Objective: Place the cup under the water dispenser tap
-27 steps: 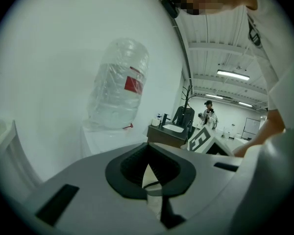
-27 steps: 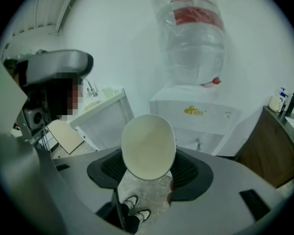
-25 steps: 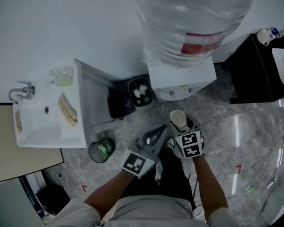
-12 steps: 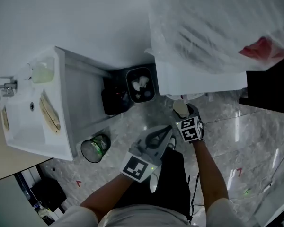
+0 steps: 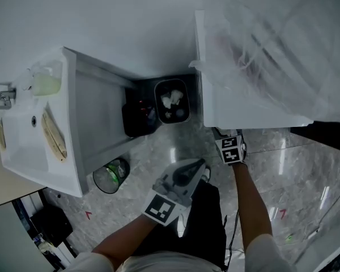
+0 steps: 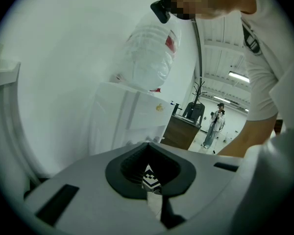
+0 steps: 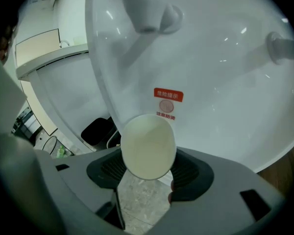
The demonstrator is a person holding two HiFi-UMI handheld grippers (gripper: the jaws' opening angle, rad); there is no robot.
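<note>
The white water dispenser [image 5: 249, 95] stands at the right, with a plastic-wrapped bottle [image 5: 283, 33] on top. In the right gripper view its front panel [image 7: 201, 82] fills the frame; one tap [image 7: 147, 9] hangs above the cup and another tap [image 7: 284, 48] sits at the far right. A cream paper cup [image 7: 148, 146] is held between the dark pads of my right gripper [image 7: 147, 177], just in front of the panel. In the head view only that gripper's marker cube [image 5: 231, 149] shows below the dispenser's edge; the cup is hidden there. My left gripper [image 5: 199, 165] hangs lower left, shut and empty.
A white sink [image 5: 22, 146] with a soap bottle [image 5: 45, 84] juts out at the left. Between sink and dispenser stand a black bin [image 5: 171, 102] with white rubbish and a dark box [image 5: 137, 120]. A wire basket [image 5: 109, 175] sits on the marble floor.
Both grippers have sunk. The right one carried the cup forward, in under the dispenser's overhang, so the cup no longer shows in the head view. The left gripper stays shut.
</note>
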